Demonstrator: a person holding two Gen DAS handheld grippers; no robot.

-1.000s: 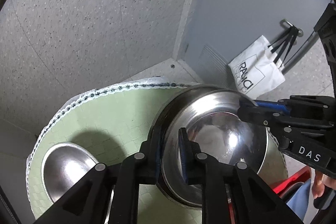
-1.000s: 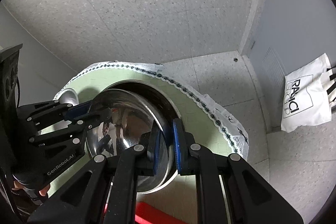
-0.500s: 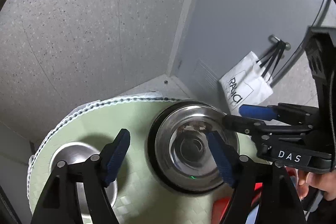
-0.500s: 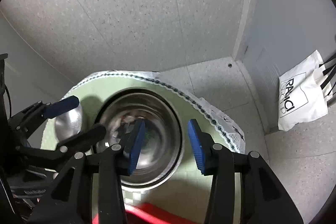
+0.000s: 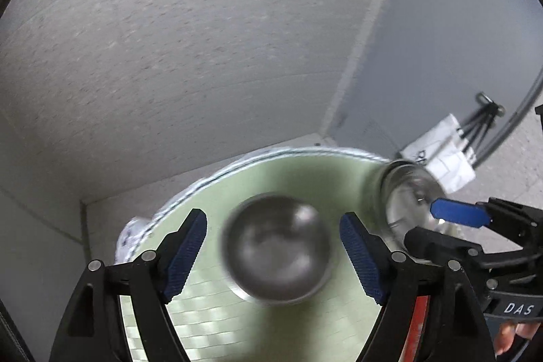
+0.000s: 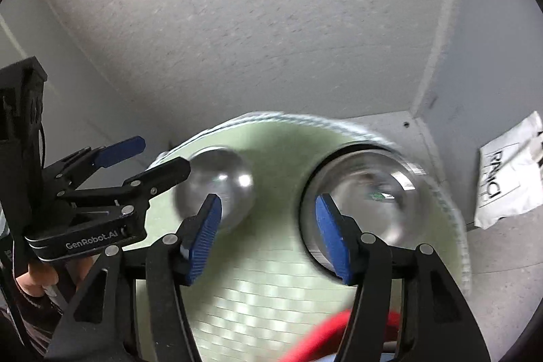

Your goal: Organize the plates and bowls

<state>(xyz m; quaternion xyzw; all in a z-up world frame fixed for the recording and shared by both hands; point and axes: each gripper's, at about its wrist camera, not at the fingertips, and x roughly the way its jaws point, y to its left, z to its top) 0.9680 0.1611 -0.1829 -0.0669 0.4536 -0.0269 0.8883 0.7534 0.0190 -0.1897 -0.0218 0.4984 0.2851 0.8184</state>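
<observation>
Both grippers hanging over round green desk (image 5: 237, 321), jaws spread wide, gripping nothing.

Left gripper (image 5: 273, 255) framing small bowl (image 5: 276, 255) between pads, likely lining up for pickup; contact not visible, frame blurred.

Right gripper (image 6: 268, 236) sitting between small bowl (image 6: 217, 184) and big bowl (image 6: 363, 202), touching neither.

Big bowl resting near far right edge of desk, small bowl left of it, well apart. Judging nesting not yet done.
</observation>
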